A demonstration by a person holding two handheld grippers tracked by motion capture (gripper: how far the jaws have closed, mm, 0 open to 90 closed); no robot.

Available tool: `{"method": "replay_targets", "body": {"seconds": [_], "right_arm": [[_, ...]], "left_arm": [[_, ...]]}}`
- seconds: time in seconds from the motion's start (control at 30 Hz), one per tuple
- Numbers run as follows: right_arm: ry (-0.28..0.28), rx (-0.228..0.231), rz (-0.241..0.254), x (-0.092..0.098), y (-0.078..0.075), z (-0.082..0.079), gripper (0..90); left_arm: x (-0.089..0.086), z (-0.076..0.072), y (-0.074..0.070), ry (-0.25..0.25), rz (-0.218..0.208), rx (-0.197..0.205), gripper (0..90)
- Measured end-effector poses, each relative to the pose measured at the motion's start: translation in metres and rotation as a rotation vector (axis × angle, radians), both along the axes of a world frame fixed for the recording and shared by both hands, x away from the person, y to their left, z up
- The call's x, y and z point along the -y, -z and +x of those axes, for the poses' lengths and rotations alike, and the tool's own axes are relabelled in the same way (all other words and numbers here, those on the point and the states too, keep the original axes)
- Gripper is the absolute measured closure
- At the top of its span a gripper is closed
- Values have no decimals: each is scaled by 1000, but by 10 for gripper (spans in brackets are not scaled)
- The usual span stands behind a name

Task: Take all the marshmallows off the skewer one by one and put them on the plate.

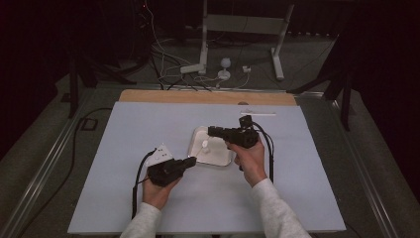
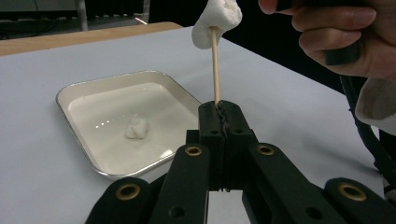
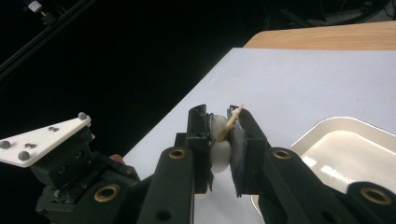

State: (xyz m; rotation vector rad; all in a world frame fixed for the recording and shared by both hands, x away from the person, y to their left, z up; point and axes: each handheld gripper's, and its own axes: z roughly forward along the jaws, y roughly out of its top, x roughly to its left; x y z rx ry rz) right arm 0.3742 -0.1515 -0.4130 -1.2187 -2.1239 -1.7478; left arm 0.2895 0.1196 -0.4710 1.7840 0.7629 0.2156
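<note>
- Left gripper [image 2: 219, 112] is clenched on a wooden skewer [image 2: 215, 65], held upright.
- Right gripper [image 3: 223, 122] squeezes a marshmallow [image 3: 218, 151] speared on the skewer's tip.
- A second marshmallow [image 2: 137, 128] lies in the white tray [image 2: 74, 91].
- Likely step: threading; next, push the marshmallow further down the stick.
</note>
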Motion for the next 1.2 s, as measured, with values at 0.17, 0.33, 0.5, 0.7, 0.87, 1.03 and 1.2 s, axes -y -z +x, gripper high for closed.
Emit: {"method": "replay_targets", "body": {"seconds": [0.17, 0.33, 0.5, 0.7, 0.87, 1.03, 1.2], "right_arm": [[9, 9, 1, 1, -1, 0, 794], [74, 23, 19, 9, -3, 1, 800], [175, 50, 85, 44, -18, 8, 811], [179, 90, -28, 60, -25, 6, 800], [171, 64, -84, 51, -8, 9, 793], [170, 38, -192, 39, 12, 12, 782], [167, 14, -263, 28, 27, 15, 730]], "left_arm": [[0, 0, 0, 6, 10, 4, 900], [-1, -1, 2, 5, 58, 9, 900], [-12, 0, 10, -23, 62, -38, 900], [-15, 3, 7, -61, 25, -46, 900], [-14, 5, 8, -64, 6, -59, 900], [-14, 5, 8, -68, -6, -64, 900], [-16, 6, 8, -75, -24, -71, 900]]}}
